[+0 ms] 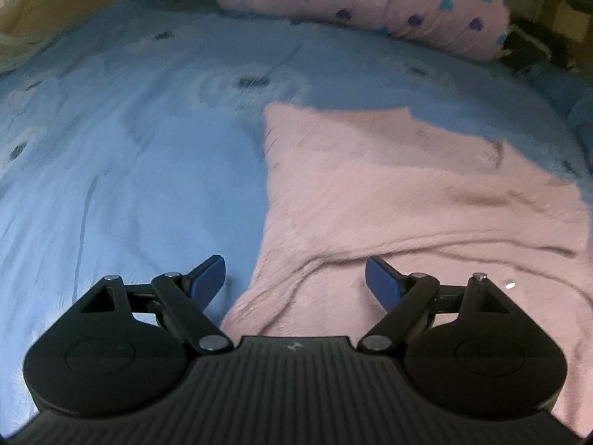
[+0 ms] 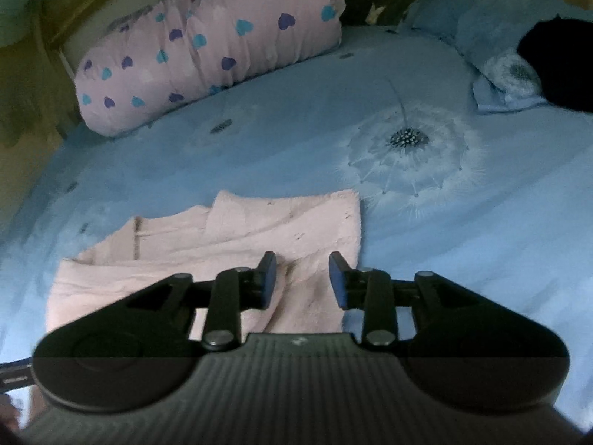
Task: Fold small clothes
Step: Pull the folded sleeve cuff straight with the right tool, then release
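Observation:
A small pink fuzzy garment (image 1: 407, 200) lies flat on the blue bedsheet, partly folded, with wrinkles near its close edge. In the left wrist view my left gripper (image 1: 295, 282) is wide open over the garment's near left edge, holding nothing. In the right wrist view the same pink garment (image 2: 237, 244) lies at the lower left, a folded layer on top. My right gripper (image 2: 302, 280) is open over the garment's near right corner, its blue pads either side of a fabric ridge, not closed on it.
A pink pillow with blue and purple hearts (image 1: 363, 0) lies at the back of the bed; it also shows in the right wrist view (image 2: 207, 48). A blue pillow (image 2: 493, 37) and a black object (image 2: 559, 63) sit at the far right. The sheet carries a dandelion print (image 2: 407, 141).

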`<state>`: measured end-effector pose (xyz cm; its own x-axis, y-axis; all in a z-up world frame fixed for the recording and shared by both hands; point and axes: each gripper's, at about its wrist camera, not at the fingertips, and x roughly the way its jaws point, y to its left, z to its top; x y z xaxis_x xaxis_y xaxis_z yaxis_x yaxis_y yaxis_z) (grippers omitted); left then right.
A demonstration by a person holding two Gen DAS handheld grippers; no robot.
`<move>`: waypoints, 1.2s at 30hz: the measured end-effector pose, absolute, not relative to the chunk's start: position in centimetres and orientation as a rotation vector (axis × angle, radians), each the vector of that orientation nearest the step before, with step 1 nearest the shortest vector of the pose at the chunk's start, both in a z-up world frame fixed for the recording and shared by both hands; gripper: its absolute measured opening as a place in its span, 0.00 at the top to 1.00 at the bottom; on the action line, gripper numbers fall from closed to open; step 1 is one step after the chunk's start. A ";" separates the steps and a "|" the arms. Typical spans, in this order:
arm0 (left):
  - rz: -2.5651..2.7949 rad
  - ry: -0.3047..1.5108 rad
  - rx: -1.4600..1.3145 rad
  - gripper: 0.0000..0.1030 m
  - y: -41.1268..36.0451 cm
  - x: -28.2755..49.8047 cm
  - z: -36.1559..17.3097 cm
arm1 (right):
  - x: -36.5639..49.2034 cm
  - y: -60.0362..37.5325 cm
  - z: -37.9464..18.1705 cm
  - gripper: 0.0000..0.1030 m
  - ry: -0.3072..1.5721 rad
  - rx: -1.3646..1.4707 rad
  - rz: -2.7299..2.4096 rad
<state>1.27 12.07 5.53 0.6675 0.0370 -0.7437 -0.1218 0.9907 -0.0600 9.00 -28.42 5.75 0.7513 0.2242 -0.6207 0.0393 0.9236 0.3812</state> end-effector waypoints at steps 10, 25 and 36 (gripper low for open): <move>0.014 0.817 -0.118 0.16 9.6 4.9 7.1 | 9.4 -25.3 2.8 0.66 0.801 0.539 0.156; -0.055 0.833 -0.164 0.16 9.3 8.8 4.8 | 10.8 -27.5 7.0 0.87 0.729 0.368 0.331; -0.044 0.839 -0.086 0.16 9.0 9.0 3.7 | 9.7 -25.9 3.9 0.83 0.852 0.143 0.289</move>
